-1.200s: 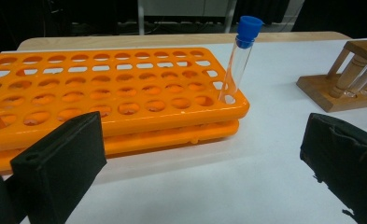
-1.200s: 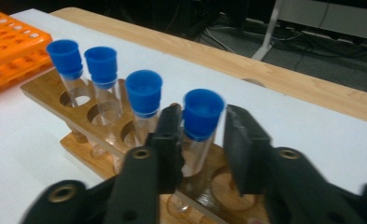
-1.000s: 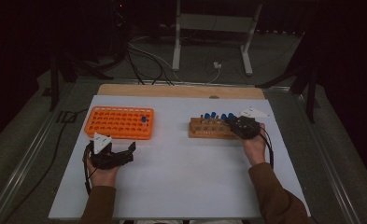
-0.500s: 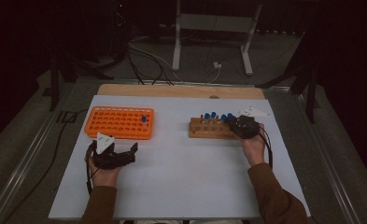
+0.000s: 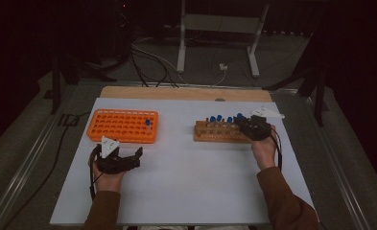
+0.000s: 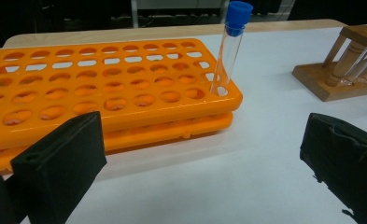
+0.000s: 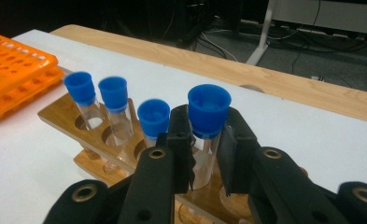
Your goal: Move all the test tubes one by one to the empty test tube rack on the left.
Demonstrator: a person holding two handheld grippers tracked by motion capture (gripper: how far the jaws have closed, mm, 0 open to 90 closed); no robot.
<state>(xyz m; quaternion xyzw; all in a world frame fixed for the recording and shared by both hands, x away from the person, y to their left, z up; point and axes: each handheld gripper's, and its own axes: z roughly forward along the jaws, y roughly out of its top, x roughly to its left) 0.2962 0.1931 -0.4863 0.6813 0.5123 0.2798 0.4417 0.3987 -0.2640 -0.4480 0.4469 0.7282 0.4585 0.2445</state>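
Right gripper (image 7: 204, 154) has closed, hiding the tube's (image 7: 208, 112) glass.

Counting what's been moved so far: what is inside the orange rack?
One blue-capped tube stands in a corner hole of the orange rack. The other holes look empty; the tube's bottom is hidden inside the rack.

A white table top (image 5: 186, 182) – behind it, floor cables (image 5: 152, 60) and a metal stand (image 5: 217, 28).
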